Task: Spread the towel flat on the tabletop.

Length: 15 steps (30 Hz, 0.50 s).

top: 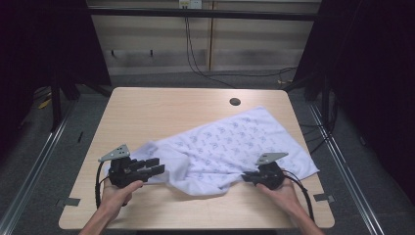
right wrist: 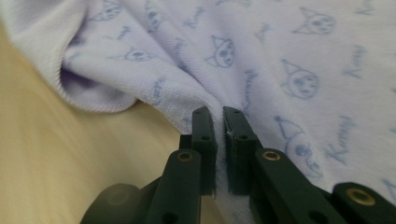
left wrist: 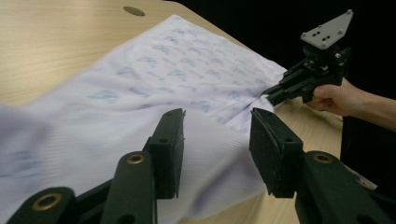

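Note:
A white cloth [top: 230, 142] printed with small blue cat faces lies crumpled across the right half of the wooden table [top: 161, 107]. At the cloth's near left corner my left gripper [top: 152, 166] is open. Its jaws stand wide apart in the left gripper view [left wrist: 217, 116], with the cloth [left wrist: 163, 70] lying loose under and between them, untouched by the pads. My right gripper [top: 247, 177] is shut on a pinched fold at the near edge of the cloth [right wrist: 280, 56], its jaws almost together [right wrist: 219, 112]. The same right gripper [left wrist: 270, 93] appears farther off in the left gripper view, tugging the fabric into a ridge.
A round cable hole [top: 235, 102] sits near the table's far edge, beyond the cloth. Bare wood stretches across the far left and along the front edge. Dark curtains and metal floor rails flank the table, and cables run along the floor behind it.

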Motion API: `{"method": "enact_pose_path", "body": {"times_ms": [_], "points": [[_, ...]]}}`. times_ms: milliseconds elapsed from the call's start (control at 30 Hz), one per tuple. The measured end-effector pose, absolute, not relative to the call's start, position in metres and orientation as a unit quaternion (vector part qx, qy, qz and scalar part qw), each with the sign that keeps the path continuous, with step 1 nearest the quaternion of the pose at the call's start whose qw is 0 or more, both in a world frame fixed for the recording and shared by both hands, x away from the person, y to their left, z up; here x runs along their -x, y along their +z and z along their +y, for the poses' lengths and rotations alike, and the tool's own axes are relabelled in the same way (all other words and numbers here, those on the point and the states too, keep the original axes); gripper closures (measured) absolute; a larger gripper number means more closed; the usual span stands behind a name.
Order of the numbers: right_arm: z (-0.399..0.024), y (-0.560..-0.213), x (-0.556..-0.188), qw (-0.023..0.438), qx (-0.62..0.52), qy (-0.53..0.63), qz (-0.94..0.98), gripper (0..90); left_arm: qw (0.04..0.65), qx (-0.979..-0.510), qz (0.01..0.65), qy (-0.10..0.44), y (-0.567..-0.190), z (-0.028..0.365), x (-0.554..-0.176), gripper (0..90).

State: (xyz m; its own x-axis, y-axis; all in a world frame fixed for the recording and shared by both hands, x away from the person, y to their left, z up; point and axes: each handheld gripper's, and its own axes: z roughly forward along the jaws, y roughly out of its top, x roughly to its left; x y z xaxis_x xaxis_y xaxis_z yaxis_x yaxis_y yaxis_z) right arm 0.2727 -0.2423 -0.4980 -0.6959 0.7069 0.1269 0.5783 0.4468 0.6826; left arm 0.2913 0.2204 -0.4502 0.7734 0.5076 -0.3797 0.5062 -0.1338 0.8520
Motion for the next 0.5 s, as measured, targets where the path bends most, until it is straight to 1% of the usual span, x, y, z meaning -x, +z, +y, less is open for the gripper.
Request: {"method": "enact_pose_path", "body": {"times_ms": [67,100,133,200,233,267,300,333,367,400,433,467,500], "points": [[-0.264,-0.497,-0.270,0.090,-0.410,0.356,0.835,83.8,0.558,-0.756,0.342,0.006,-0.451,0.222,-0.294,54.0],[-0.276,-0.495,-0.267,0.106,-0.431,0.348,0.825,80.8,0.524,-0.774,0.354,0.029,-0.459,0.223,-0.300,55.5],[-0.276,-0.495,-0.267,0.106,-0.431,0.348,0.825,80.8,0.524,-0.774,0.354,0.029,-0.459,0.223,-0.300,56.1],[-0.284,-0.488,-0.261,0.107,-0.441,0.366,0.812,71.2,0.500,-0.783,0.369,0.022,-0.471,0.226,-0.309,56.6],[-0.283,-0.478,-0.253,0.113,-0.435,0.392,0.803,66.6,0.469,-0.797,0.379,0.029,-0.483,0.227,-0.317,58.2],[-0.283,-0.478,-0.253,0.113,-0.435,0.392,0.803,66.6,0.469,-0.797,0.379,0.029,-0.483,0.227,-0.317,59.3],[-0.276,-0.469,-0.248,0.115,-0.424,0.411,0.799,65.0,0.463,-0.798,0.385,0.025,-0.488,0.228,-0.320,61.1],[-0.276,-0.469,-0.248,0.115,-0.424,0.411,0.799,65.0,0.455,-0.802,0.387,0.017,-0.492,0.229,-0.323,61.1],[-0.271,-0.467,-0.248,0.113,-0.418,0.418,0.799,64.5,0.440,-0.813,0.381,0.012,-0.496,0.227,-0.324,66.0],[-0.261,-0.465,-0.249,0.111,-0.407,0.420,0.803,63.8,0.430,-0.820,0.378,0.009,-0.498,0.225,-0.323,73.6],[-0.254,-0.464,-0.251,0.107,-0.401,0.423,0.805,63.5,0.418,-0.830,0.369,-0.002,-0.501,0.220,-0.322,78.5],[-0.232,-0.463,-0.260,0.093,-0.382,0.429,0.813,62.0,0.414,-0.834,0.364,-0.009,-0.502,0.215,-0.319,84.5],[-0.220,-0.463,-0.266,0.090,-0.372,0.431,0.817,62.0,0.414,-0.834,0.364,-0.009,-0.502,0.215,-0.319,85.3]]}}
